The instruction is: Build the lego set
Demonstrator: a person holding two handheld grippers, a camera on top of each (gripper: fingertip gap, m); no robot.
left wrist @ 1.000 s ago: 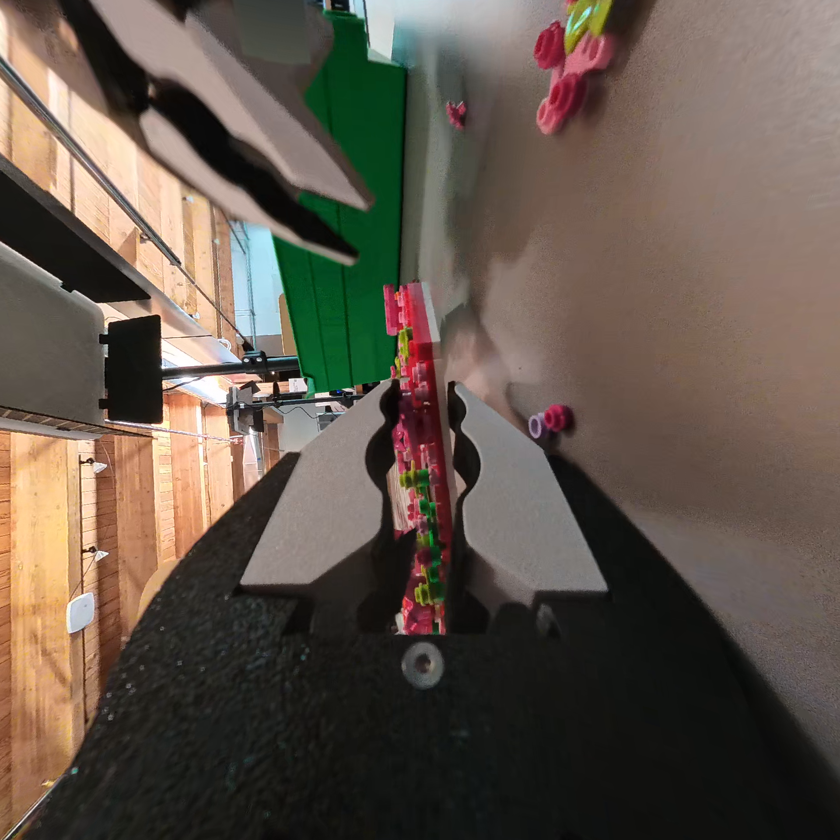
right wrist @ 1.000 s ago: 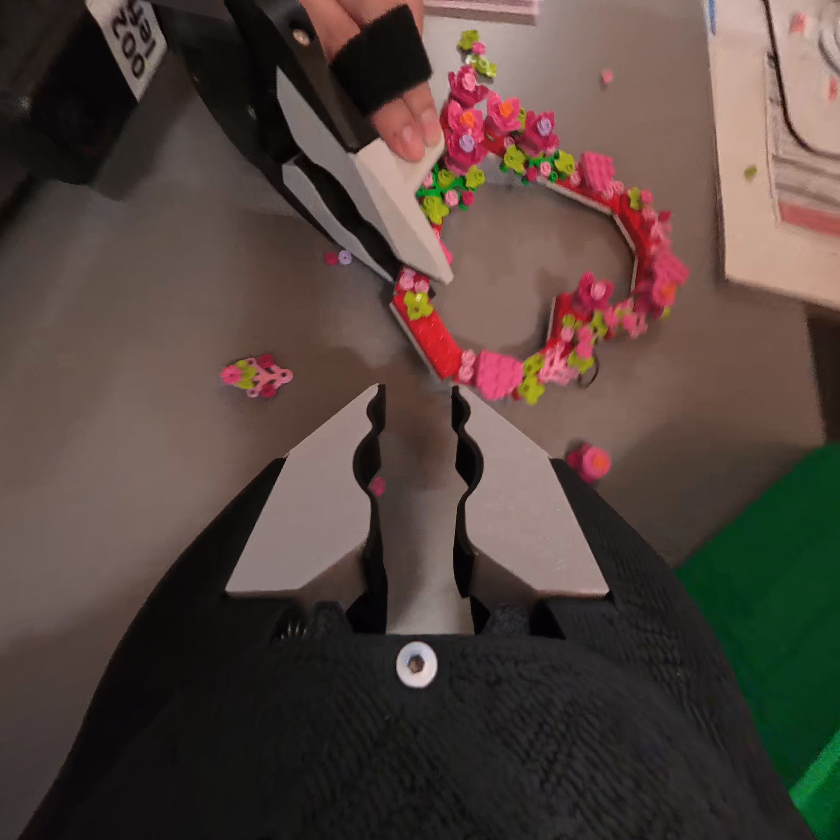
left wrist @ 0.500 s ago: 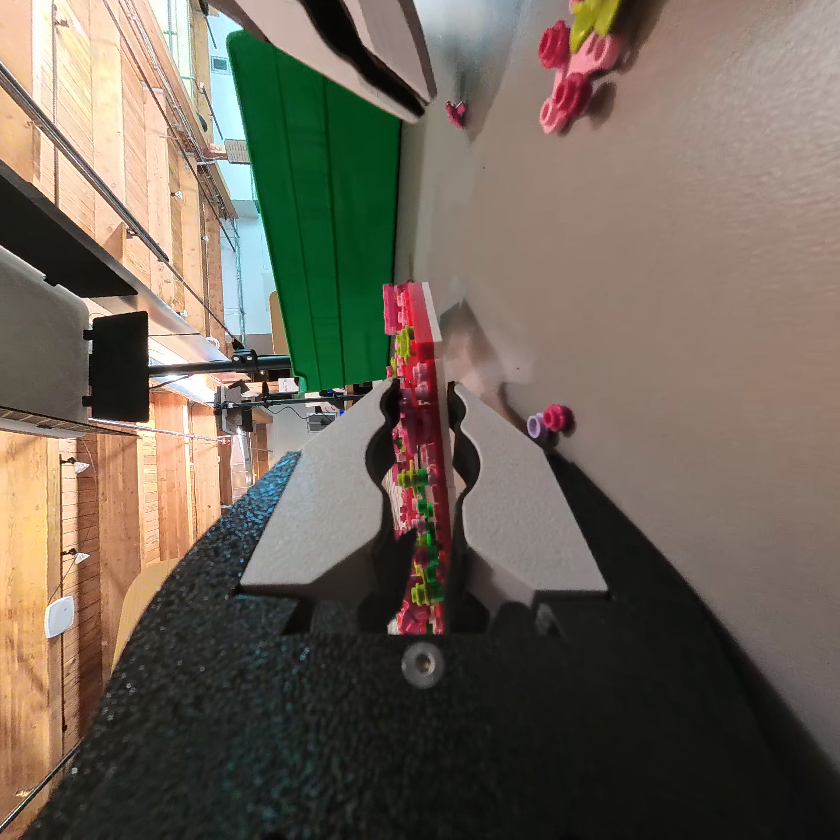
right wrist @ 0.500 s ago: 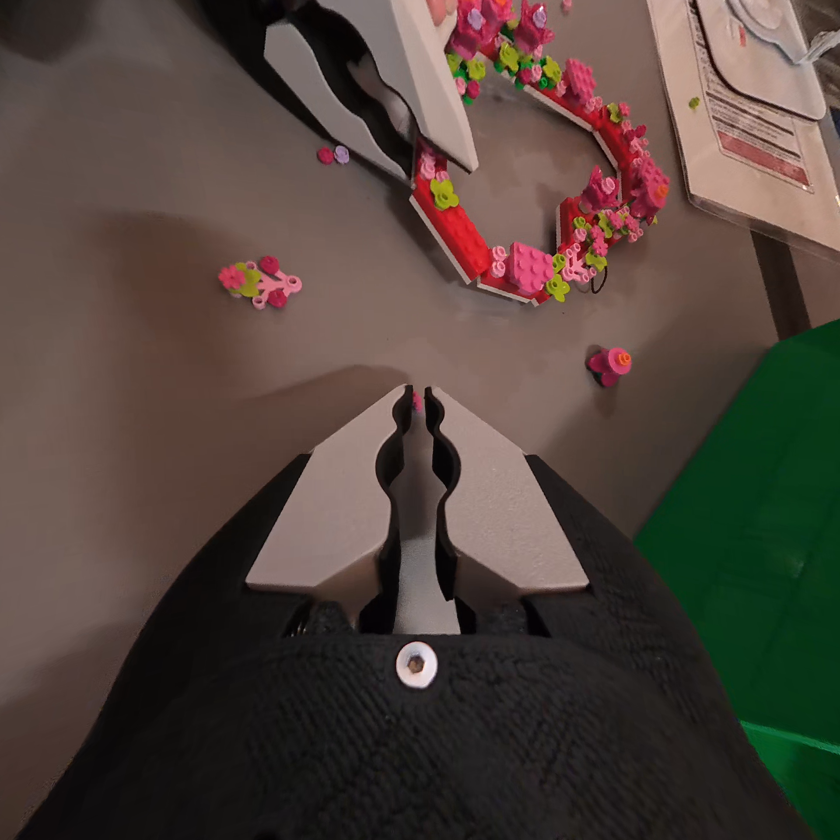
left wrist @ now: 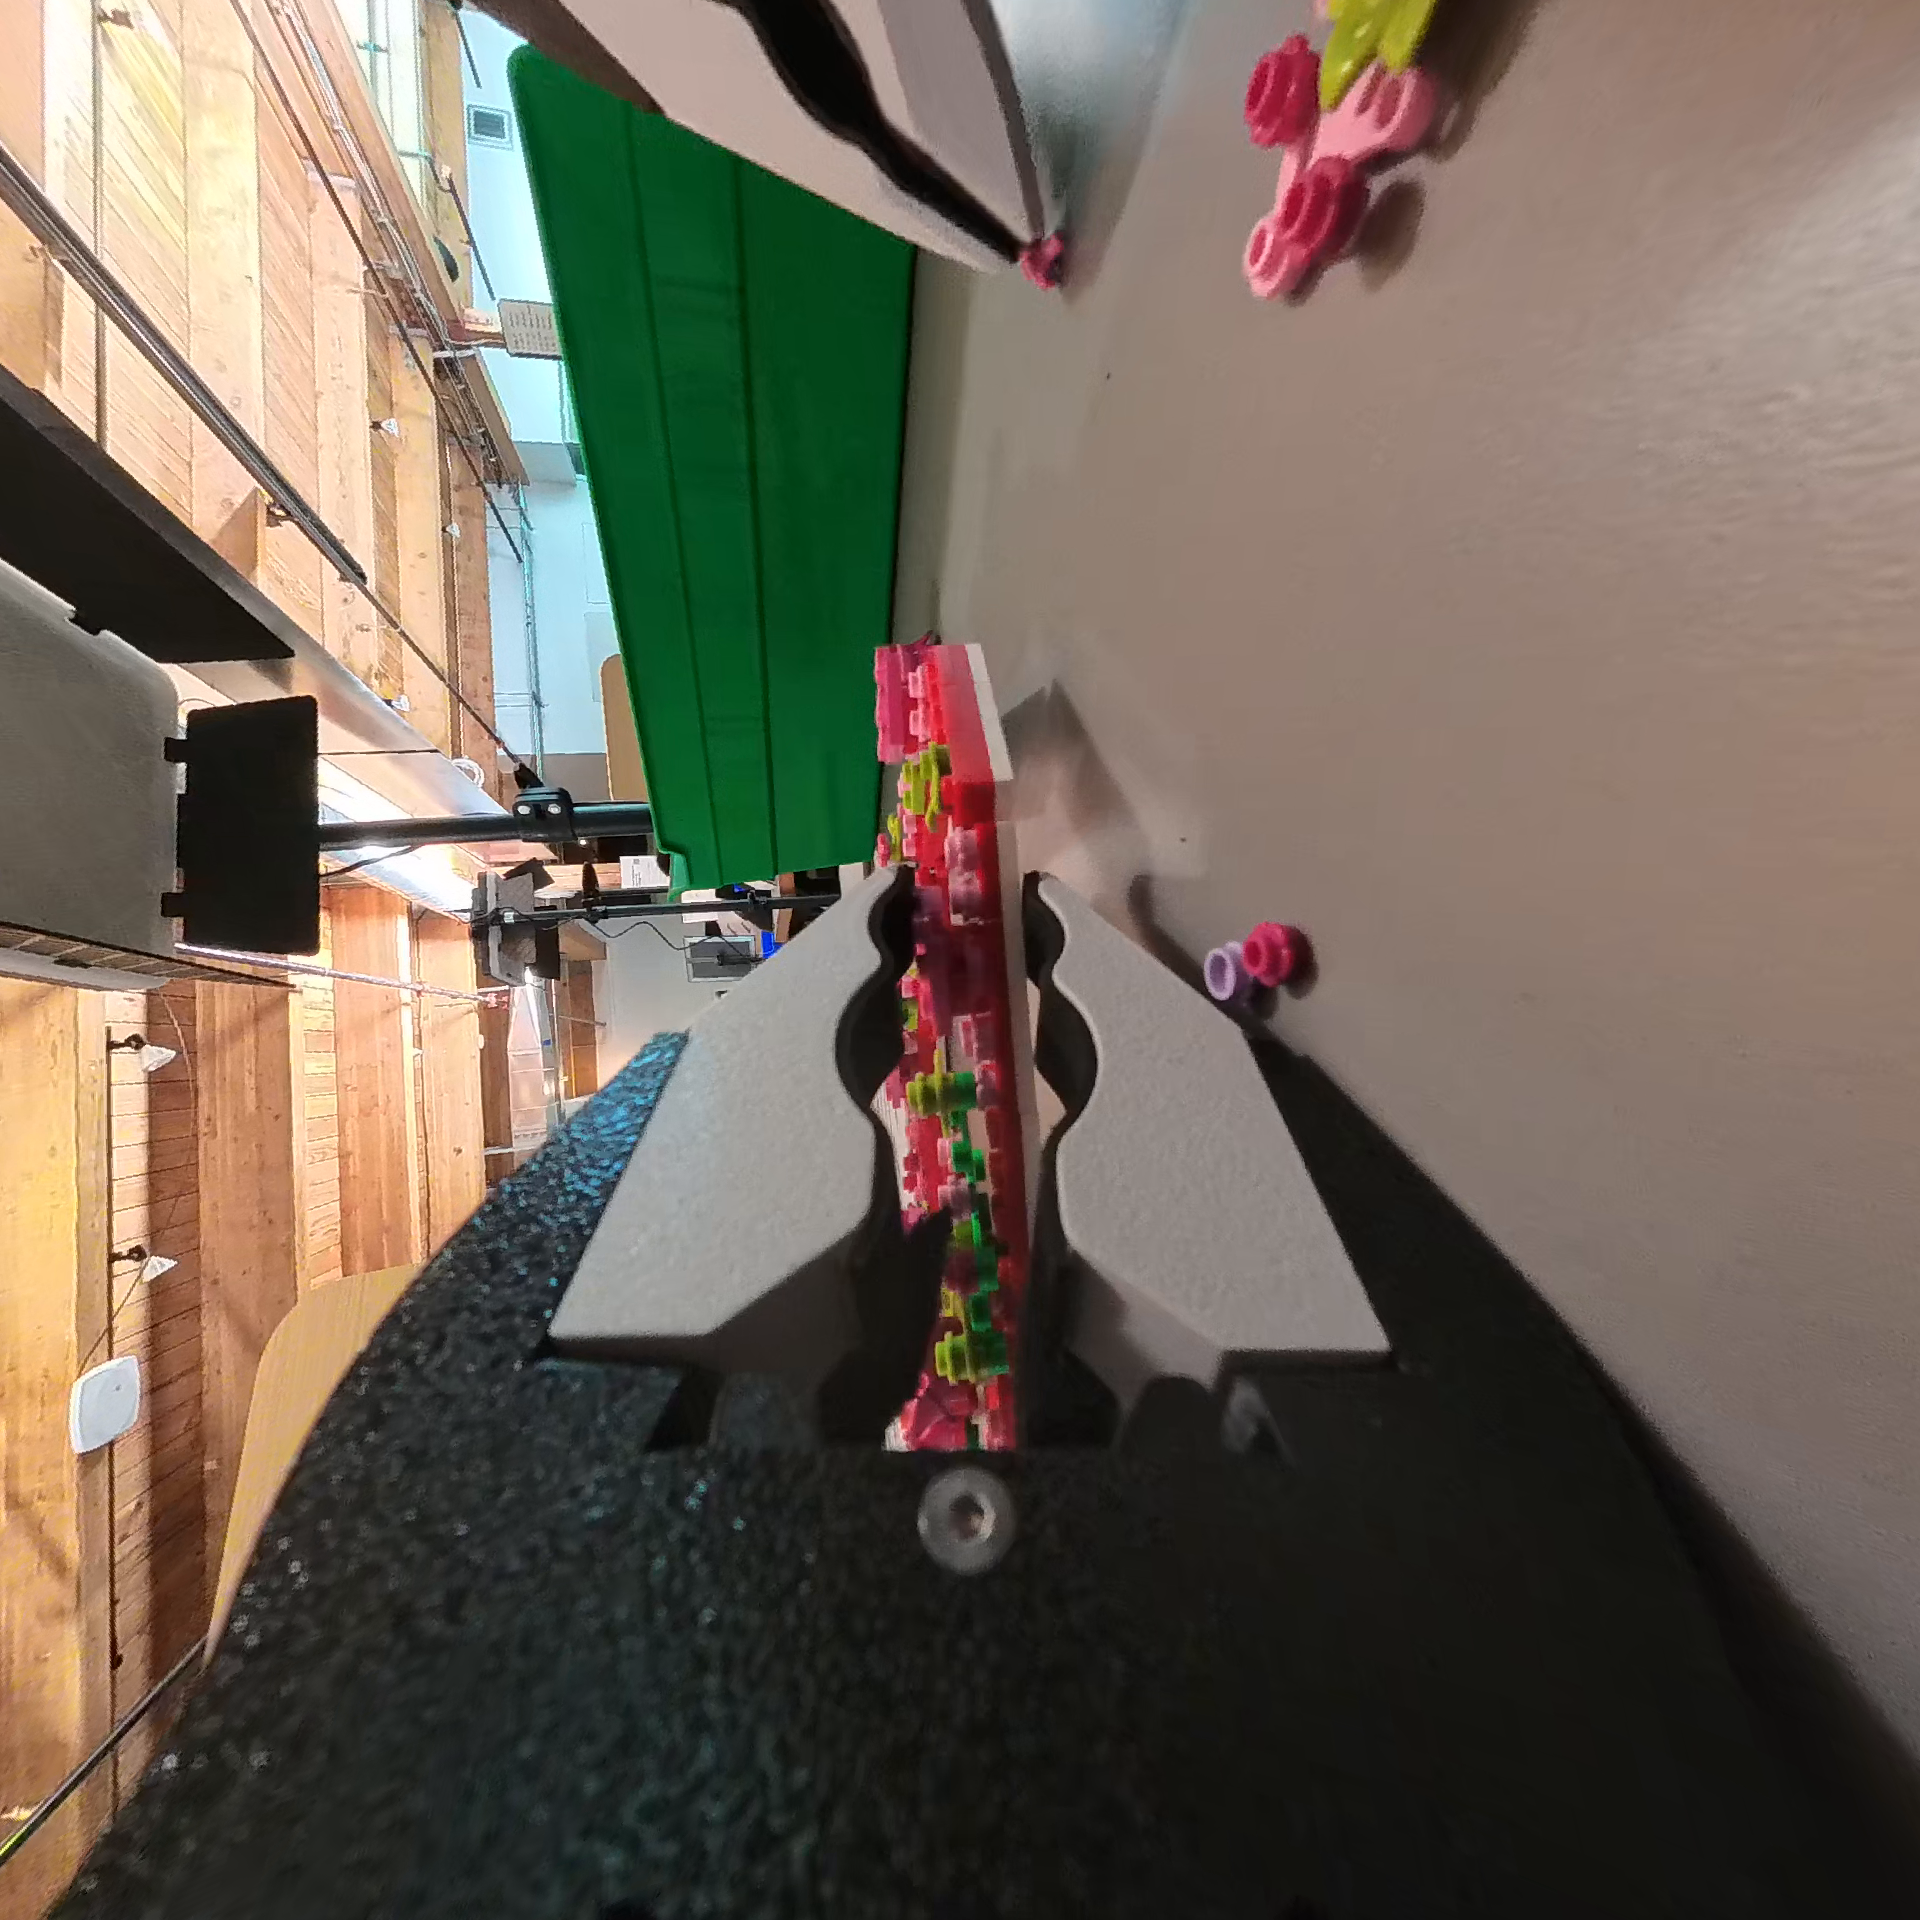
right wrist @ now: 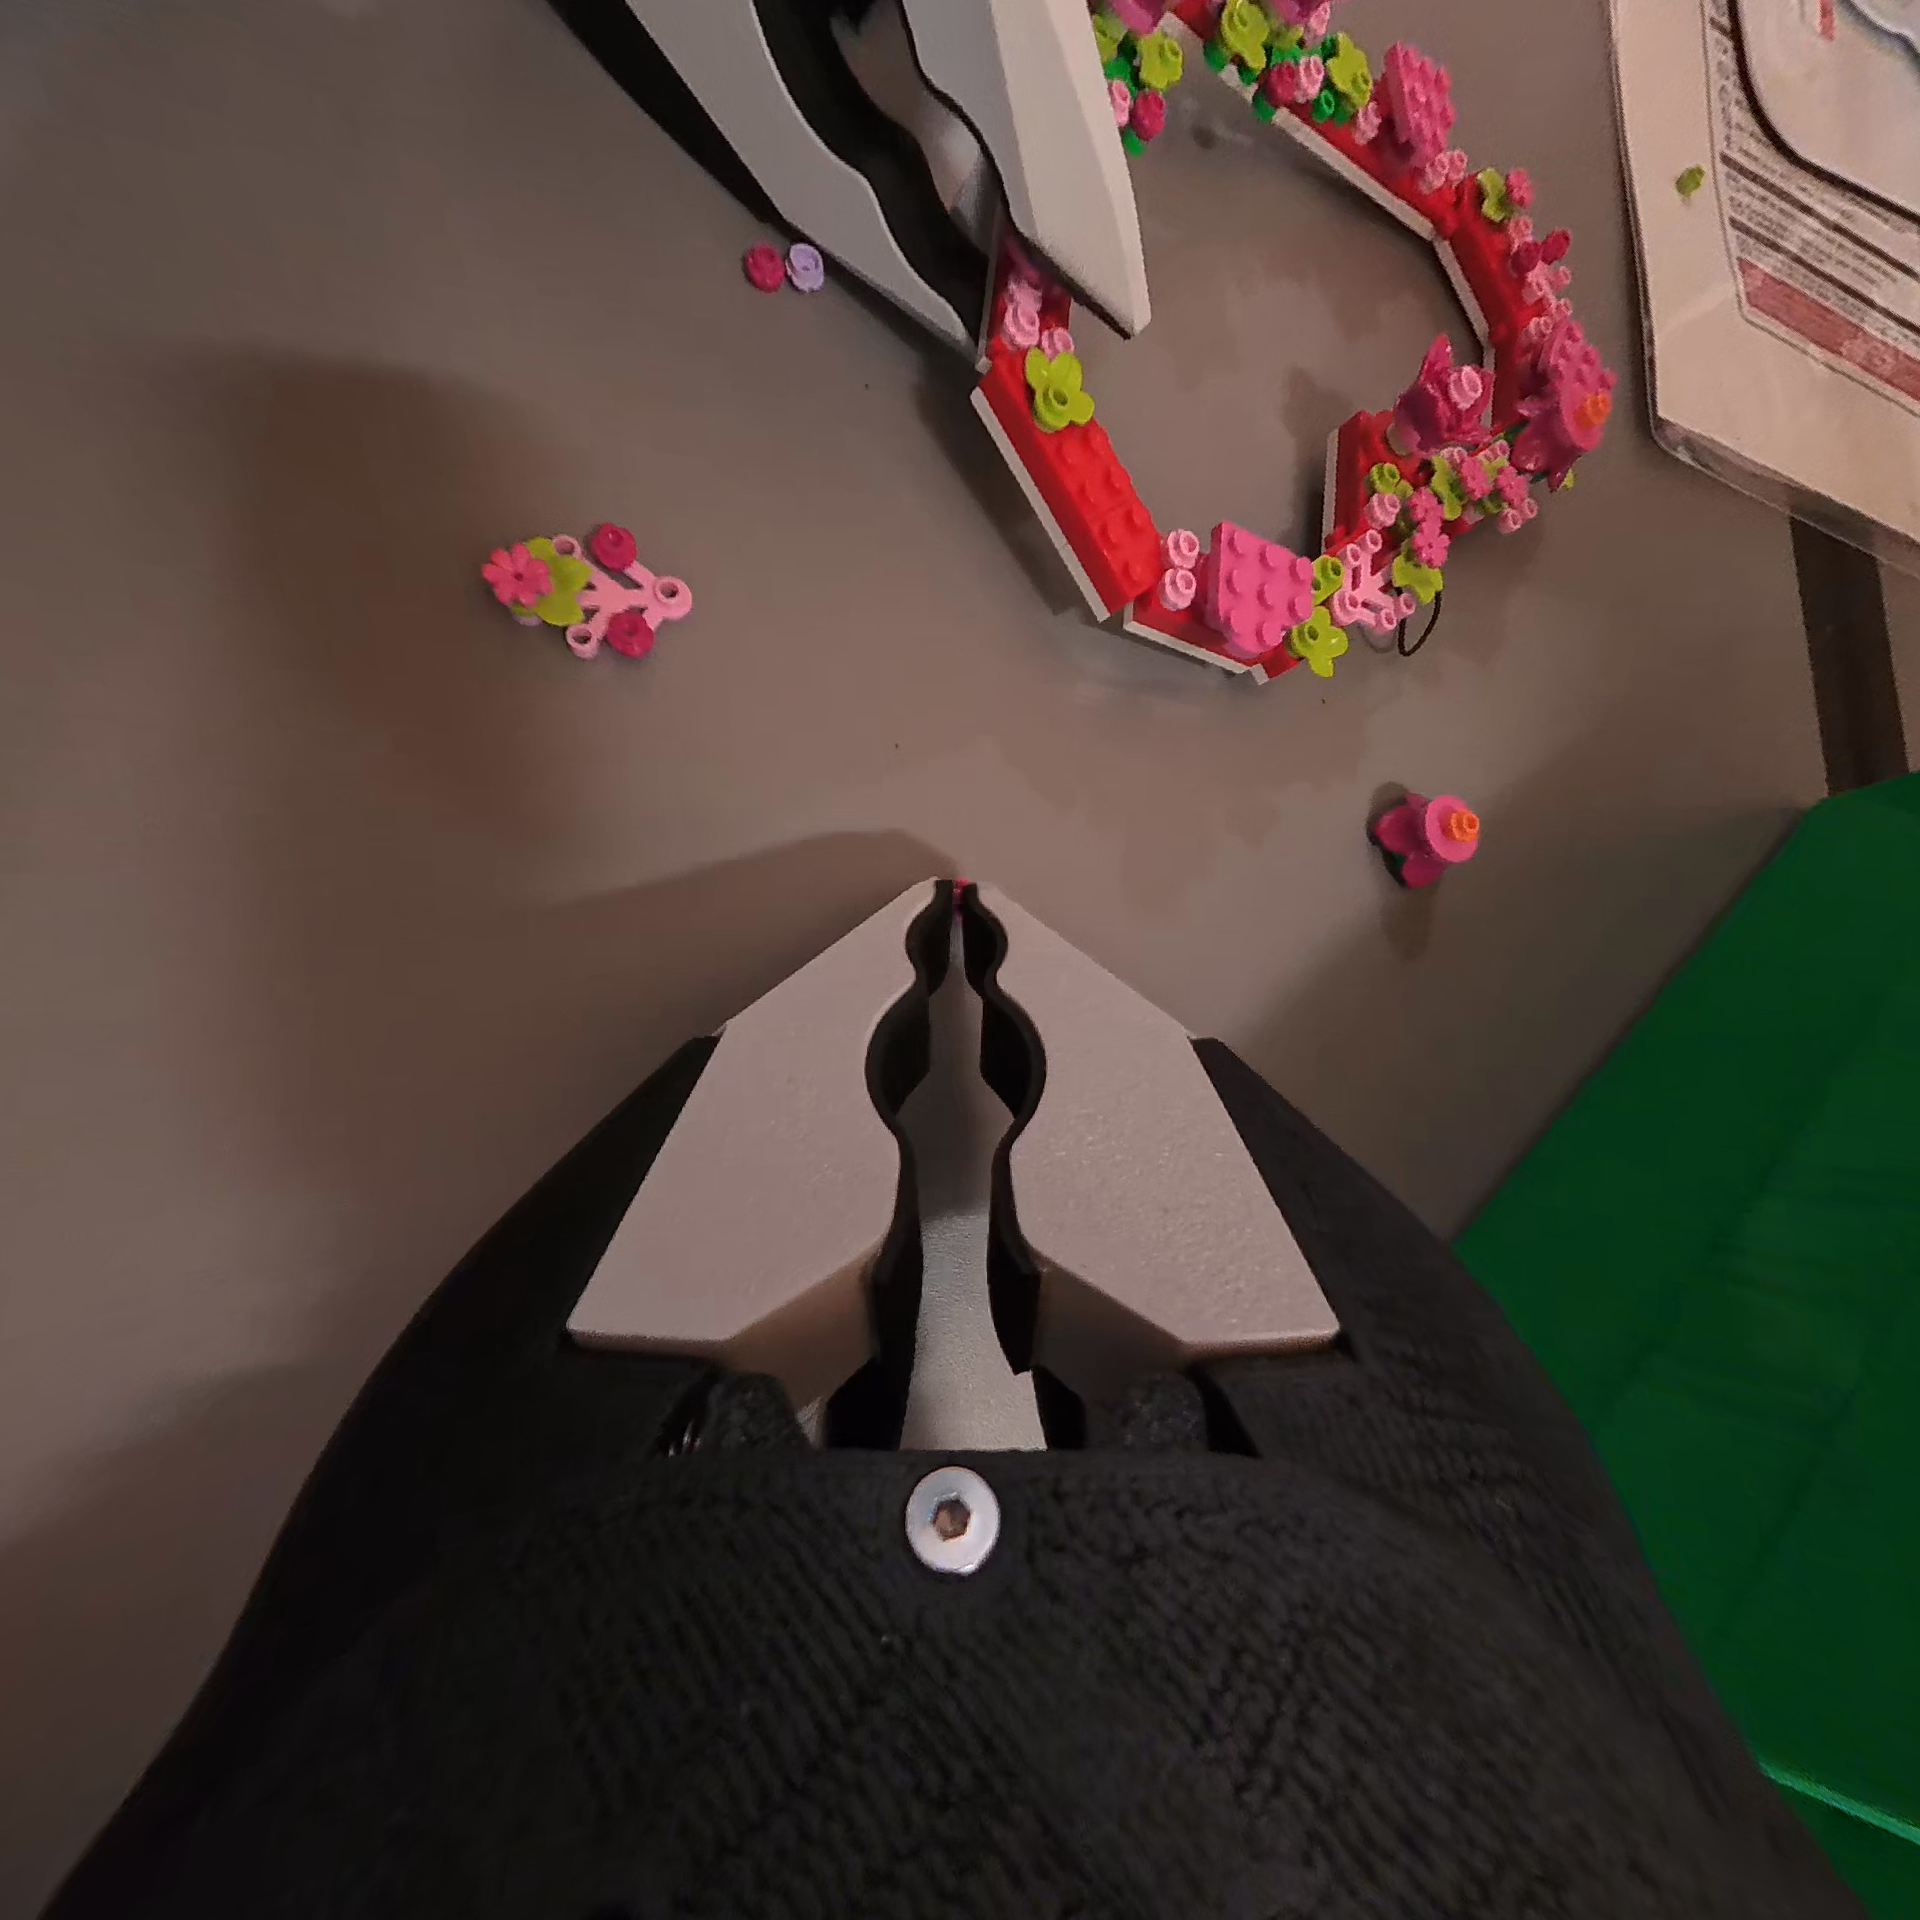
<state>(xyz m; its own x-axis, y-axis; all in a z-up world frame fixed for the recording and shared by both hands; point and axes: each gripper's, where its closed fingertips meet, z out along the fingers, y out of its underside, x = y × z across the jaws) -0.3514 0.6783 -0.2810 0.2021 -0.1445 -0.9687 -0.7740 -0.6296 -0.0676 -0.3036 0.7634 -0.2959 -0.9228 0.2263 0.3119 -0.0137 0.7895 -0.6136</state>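
A red lego wreath (right wrist: pixel 1101 499) with pink and lime flowers lies on the grey table. My left gripper (left wrist: pixel 966 894) is shut on the wreath's edge (left wrist: pixel 961 935); it also shows in the right wrist view (right wrist: pixel 1039 301) clamping the wreath's left side. My right gripper (right wrist: pixel 954 888) is shut on a tiny dark pink piece (right wrist: pixel 958 889) at its tips, low over the table in front of the wreath. In the left wrist view the right gripper's tips (left wrist: pixel 1029 239) hold that pink piece (left wrist: pixel 1042 258) against the table.
A loose pink and lime flower cluster (right wrist: pixel 582 587) lies left of the wreath. A pink stud and a lilac stud (right wrist: pixel 784 267) sit by the left gripper. A pink flower (right wrist: pixel 1429 831) lies right. A green board (right wrist: pixel 1714 1247) is at the right, a white sheet (right wrist: pixel 1766 208) behind. There is about 11 cm between the tips of the two grippers. From the right gripper's tips to the pink flower (right wrist: pixel 1429 831) is close to 11 cm.
My right gripper has closed from open onto the tiny pink piece on the table. The left gripper has kept its hold on the wreath.
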